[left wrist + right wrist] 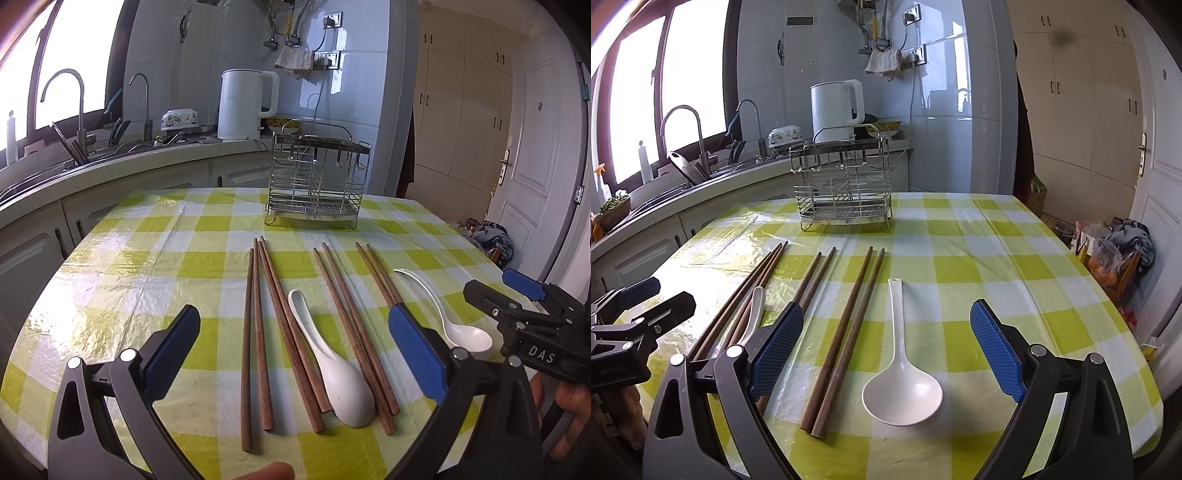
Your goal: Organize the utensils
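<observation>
Several brown wooden chopsticks (258, 332) lie in pairs on the green-checked table (110, 288), pointing away from me. A short white spoon (332, 369) lies among them, bowl down. A white ladle (899, 369) lies to the right, also in the left wrist view (454, 325). A wire utensil rack (317, 181) stands at the table's far side, also in the right wrist view (846, 188). My left gripper (295, 354) is open above the chopsticks and short spoon. My right gripper (886, 354) is open above the ladle and a chopstick pair (842, 343).
A kitchen counter with sink (44, 173), faucets and a white kettle (243, 103) runs behind the table on the left. A white door (528, 155) and bags on the floor (1115, 251) are to the right. The table's right edge (1145, 369) curves near the right gripper.
</observation>
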{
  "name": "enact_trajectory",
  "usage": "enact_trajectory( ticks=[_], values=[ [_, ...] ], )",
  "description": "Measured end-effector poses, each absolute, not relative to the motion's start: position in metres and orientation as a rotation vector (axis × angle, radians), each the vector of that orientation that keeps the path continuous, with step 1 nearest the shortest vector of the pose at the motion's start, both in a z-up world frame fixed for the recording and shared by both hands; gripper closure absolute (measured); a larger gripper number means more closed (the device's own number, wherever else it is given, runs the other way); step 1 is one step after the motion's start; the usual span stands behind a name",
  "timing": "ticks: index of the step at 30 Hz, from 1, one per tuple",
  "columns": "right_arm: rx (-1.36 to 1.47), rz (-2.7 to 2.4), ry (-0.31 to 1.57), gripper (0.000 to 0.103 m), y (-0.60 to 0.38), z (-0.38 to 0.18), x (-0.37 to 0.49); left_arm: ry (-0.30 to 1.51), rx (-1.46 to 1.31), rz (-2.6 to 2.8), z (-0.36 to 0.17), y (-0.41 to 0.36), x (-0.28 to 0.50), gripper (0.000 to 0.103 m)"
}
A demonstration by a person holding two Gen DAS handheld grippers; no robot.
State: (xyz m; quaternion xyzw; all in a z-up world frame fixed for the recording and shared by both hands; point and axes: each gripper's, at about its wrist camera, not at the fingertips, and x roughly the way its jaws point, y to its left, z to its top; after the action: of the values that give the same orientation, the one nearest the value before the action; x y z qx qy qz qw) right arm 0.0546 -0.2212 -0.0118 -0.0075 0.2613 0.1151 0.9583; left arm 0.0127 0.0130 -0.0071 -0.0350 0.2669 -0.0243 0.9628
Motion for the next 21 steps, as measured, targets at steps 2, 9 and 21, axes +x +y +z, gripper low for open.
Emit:
enact_trajectory(
  ticks=[2,9,21],
  values=[
    [-0.012,0.237,0.539,0.017,-0.221,-0.015,0.056,0.542,-0.063,-0.04,-0.009,0.012,0.015,0.004],
    [-0.027,0.252,0.545,0.017,-0.214,-0.018,0.057,0.526,-0.042,-0.014,-0.01,0.01,0.014,0.004],
    [-0.039,0.259,0.542,0.017,-0.209,-0.016,0.055,0.52,-0.076,-0.032,-0.006,0.019,0.01,0.005]
  ],
)
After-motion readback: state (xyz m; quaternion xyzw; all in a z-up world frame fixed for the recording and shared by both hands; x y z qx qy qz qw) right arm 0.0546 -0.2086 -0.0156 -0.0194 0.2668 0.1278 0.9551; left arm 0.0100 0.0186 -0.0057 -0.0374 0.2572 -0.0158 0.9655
